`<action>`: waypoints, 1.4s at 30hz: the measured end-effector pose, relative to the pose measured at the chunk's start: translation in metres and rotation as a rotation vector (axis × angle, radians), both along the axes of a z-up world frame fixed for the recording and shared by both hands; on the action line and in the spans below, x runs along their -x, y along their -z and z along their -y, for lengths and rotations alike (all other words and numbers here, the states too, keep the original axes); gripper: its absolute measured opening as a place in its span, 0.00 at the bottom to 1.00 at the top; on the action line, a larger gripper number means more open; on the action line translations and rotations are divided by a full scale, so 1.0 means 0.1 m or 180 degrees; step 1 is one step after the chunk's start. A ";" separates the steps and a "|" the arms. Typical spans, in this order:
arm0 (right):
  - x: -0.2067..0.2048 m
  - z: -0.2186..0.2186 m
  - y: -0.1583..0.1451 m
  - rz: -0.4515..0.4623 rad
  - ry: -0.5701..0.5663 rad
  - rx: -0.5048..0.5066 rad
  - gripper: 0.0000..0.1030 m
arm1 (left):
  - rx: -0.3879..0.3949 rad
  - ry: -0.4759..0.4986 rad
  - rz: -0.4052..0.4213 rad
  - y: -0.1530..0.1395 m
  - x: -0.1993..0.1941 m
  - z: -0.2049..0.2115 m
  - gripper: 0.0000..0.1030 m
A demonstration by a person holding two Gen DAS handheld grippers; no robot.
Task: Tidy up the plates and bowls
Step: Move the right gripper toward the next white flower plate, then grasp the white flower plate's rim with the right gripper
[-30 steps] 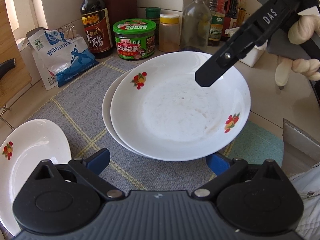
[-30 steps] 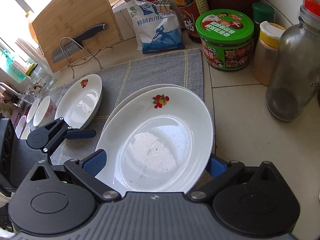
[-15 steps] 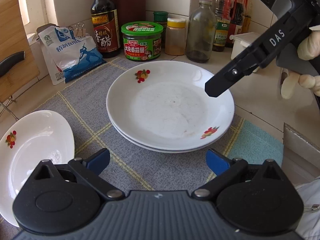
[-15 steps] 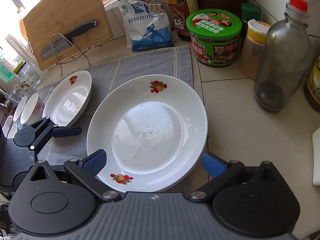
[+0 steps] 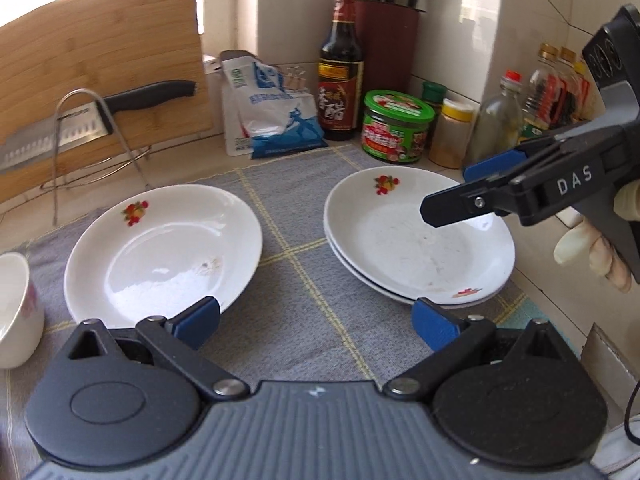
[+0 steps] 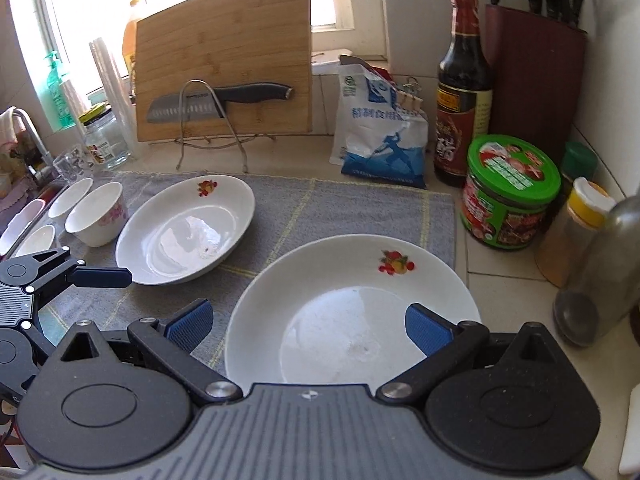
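At right of centre in the left wrist view, two stacked plates (image 5: 420, 240) sit on the grey mat (image 5: 304, 280) covering the desk; a single plate (image 5: 164, 252) lies at centre left, well apart from the stack; small bowls (image 6: 96, 218) stand at the mat's left edge. Both the left gripper (image 5: 316, 322) and the right gripper (image 6: 308, 326) have jaws spread and hold nothing; the right hovers over the stack. I judge the stacking step partly done; next the lone plate calls for a rim pinch and a level carry onto the stack; the bowls remain unsorted.
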State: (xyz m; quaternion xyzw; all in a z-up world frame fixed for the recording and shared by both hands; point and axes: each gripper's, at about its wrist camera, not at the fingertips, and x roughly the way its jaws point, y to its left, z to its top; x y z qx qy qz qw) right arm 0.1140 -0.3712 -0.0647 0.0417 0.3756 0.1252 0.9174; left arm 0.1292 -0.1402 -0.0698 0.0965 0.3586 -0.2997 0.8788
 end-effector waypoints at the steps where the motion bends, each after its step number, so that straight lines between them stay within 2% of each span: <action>1: -0.03 -0.03 0.00 0.0006 -0.0079 -0.0032 1.00 | 0.0004 -0.0091 -0.0015 -0.01 0.02 -0.03 0.99; 7: -0.23 -0.26 -0.02 0.0069 -0.0418 -0.0121 1.00 | -0.0102 -0.0553 -0.0074 -0.08 0.12 -0.25 0.99; 13: -0.39 -0.51 -0.04 0.0065 -0.0583 -0.0097 1.00 | -0.0135 -0.0785 -0.0100 -0.05 0.10 -0.50 0.99; 19: -0.49 -0.71 0.00 -0.0018 -0.0425 0.0085 1.00 | -0.0131 -0.0762 -0.0075 0.07 -0.04 -0.69 0.99; 26: -0.60 -0.89 -0.03 -0.0165 -0.0305 0.0237 1.00 | -0.0400 -0.0699 0.0031 0.27 -0.26 -0.87 0.99; 32: -0.74 -1.03 0.00 -0.0300 -0.0241 0.0325 1.00 | -0.0319 -0.0492 0.0013 0.35 -0.41 -0.89 0.99; 42: -0.99 -1.13 0.09 -0.0449 -0.0284 0.0427 1.00 | -0.0220 -0.0369 -0.0003 0.46 -0.62 -0.87 0.99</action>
